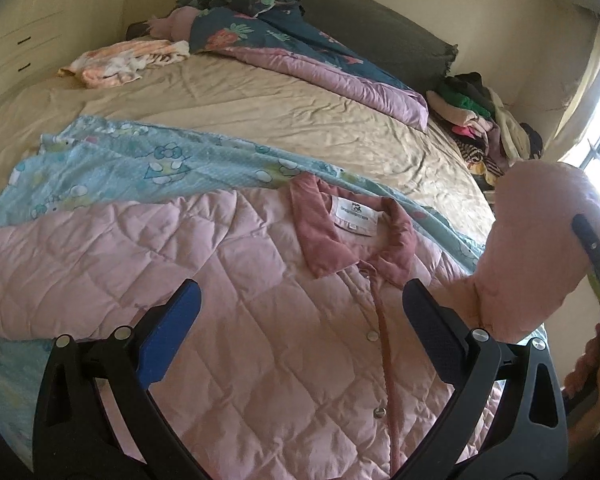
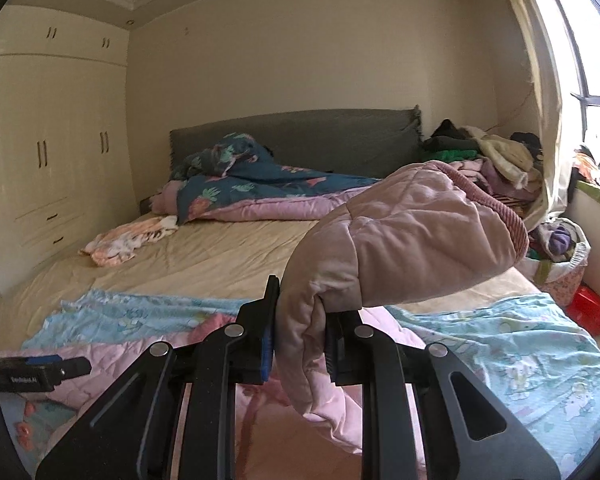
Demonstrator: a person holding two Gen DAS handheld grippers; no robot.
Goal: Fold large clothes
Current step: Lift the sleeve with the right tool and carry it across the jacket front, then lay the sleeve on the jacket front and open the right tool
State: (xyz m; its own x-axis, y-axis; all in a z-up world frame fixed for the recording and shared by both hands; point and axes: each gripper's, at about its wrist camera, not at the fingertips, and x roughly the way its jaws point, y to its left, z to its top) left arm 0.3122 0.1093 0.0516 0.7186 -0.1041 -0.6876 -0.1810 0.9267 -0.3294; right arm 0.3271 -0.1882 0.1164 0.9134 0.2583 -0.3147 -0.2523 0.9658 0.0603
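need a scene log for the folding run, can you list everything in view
quilted jacket: one, pale pink, flat on bed, snaps shut
jacket sleeve: one, pink, lifted
cartoon sheet: one, light blue, under jacket
bedsheet: one, beige
duvet: one, navy floral with lilac lining, at headboard
crumpled cloth: one, peach and white, far left
clothes pile: one, mixed colours, far right
wardrobe: one, cream, left wall
left gripper: black, blue pads, open over jacket
right gripper: black, shut on sleeve

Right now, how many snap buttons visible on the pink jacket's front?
2 on the pink quilted jacket, both beside the placket: one snap below the collar, another snap lower down. More may be hidden by the left gripper or out of frame.
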